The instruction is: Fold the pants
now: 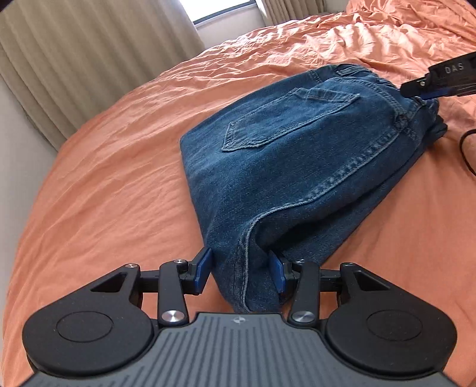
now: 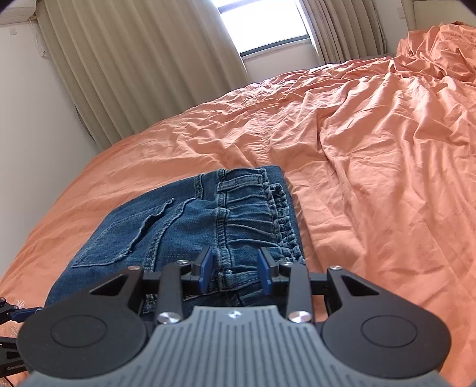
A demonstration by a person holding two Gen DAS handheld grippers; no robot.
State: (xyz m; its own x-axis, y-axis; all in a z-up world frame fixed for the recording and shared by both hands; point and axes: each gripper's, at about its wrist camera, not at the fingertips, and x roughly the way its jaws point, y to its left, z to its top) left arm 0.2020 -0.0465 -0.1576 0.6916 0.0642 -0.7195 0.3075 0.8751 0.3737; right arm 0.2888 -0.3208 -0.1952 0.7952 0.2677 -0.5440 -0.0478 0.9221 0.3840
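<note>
Rumpled orange bed sheet (image 1: 104, 178) all round, with beige curtains (image 1: 74, 59) and a bright window (image 2: 261, 23) behind. Near the middle of that sheet, clear of the heaped bedding: blue jeans (image 1: 297, 148), lying doubled into a compact, thick rectangle, back pocket (image 1: 282, 119) uppermost and elastic waistband (image 2: 247, 208) at one end. Reads as a late stage of the folding, perhaps the last fold. At the end opposite the waistband, the left tool (image 1: 241, 272): stands about half open and straddles the rounded folded corner, one blue pad on each side. Grips nothing as far as can be seen, with the outer pad clear of the denim and the other close against it or touching, hard to tell which. Probably set there so the thick fold can settle flat on the bed. At the waistband end, the right tool (image 2: 236, 268): hangs low over the band with pads parted, a belt-loop seam between them, no visible pinch on the cloth. Seems placed at that corner to keep the stacked layers lined up. Worth watching: bulky denim, likely to bulge at the fold, so may want smoothing along the top.
</note>
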